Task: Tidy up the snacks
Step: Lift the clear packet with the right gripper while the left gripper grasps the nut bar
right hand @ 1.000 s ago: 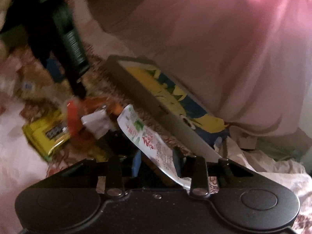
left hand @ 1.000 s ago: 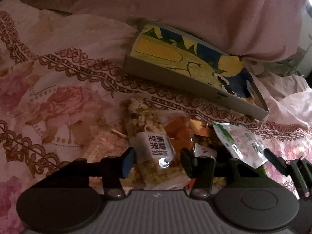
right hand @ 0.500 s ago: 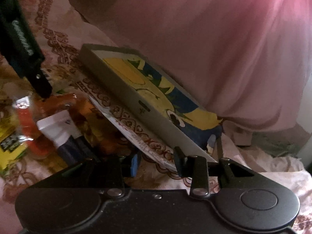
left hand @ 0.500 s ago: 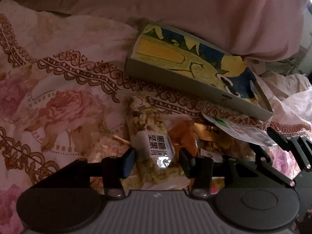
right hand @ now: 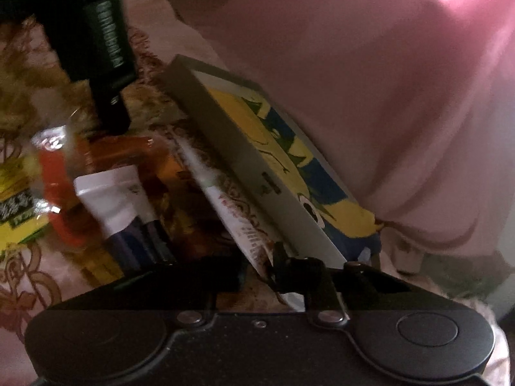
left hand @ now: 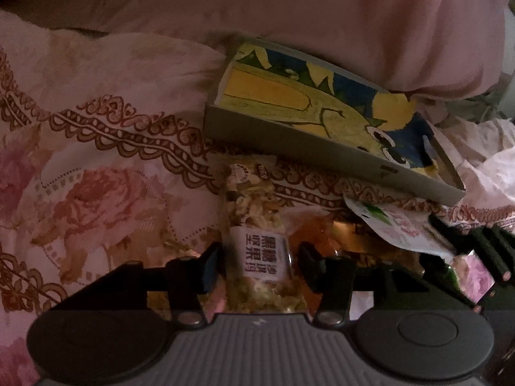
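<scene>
Two grippers: our left gripper (left hand: 256,265) closes on the crinkly clear granola bag (left hand: 257,241) before the flat cardboard box (left hand: 322,148); our right gripper (right hand: 257,270) has just pinched the thin white packet (right hand: 238,218).

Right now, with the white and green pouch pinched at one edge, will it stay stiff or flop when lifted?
Probably floppy: the white and green pouch is a thin flat film, held by the right hand-held gripper only at one end. It looks light, so likely no strain. The glossy film may slip, and its free end may snag the box wall.
</scene>
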The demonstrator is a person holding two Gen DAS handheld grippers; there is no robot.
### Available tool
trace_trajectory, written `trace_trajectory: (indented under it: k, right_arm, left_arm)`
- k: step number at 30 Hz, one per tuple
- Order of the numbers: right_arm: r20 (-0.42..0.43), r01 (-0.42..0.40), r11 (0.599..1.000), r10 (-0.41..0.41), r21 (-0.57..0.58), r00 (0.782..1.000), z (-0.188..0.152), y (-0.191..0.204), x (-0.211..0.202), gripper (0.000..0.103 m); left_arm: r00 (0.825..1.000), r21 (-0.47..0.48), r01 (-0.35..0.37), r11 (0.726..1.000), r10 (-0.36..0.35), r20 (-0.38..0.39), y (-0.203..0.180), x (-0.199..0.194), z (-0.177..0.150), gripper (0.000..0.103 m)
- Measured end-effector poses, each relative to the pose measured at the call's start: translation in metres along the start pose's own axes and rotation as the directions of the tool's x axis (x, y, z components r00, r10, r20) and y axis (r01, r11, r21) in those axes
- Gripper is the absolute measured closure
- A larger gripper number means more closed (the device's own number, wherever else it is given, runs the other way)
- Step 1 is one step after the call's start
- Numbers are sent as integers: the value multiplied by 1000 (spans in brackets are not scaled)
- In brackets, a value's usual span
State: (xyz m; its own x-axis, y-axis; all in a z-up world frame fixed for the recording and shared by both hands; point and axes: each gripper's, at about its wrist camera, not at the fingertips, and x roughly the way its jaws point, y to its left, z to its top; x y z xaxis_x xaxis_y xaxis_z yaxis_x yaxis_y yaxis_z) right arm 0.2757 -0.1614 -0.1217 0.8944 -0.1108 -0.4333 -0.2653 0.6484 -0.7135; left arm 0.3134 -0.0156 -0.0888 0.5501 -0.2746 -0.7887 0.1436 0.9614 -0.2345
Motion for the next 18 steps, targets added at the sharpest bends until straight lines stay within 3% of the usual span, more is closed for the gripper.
trace_trajectory:
  k: [6,11,18]
  right_arm:
    - [54,56,993,-51,-100,997,4,12,-12,95]
    - [100,115,982,-101,-151,990,8,17,-26,98]
    - [139,155,980,-137,-128,981,16,16,-46,98]
  left_arm:
    - [1000,-12,-12,1000,12,9,1,-4,-2,54]
    - [999,-76,29,997,-27,26,3,-16,-5,55]
    - [994,-94,68,993,-60,88,-3,-33,-10,56]
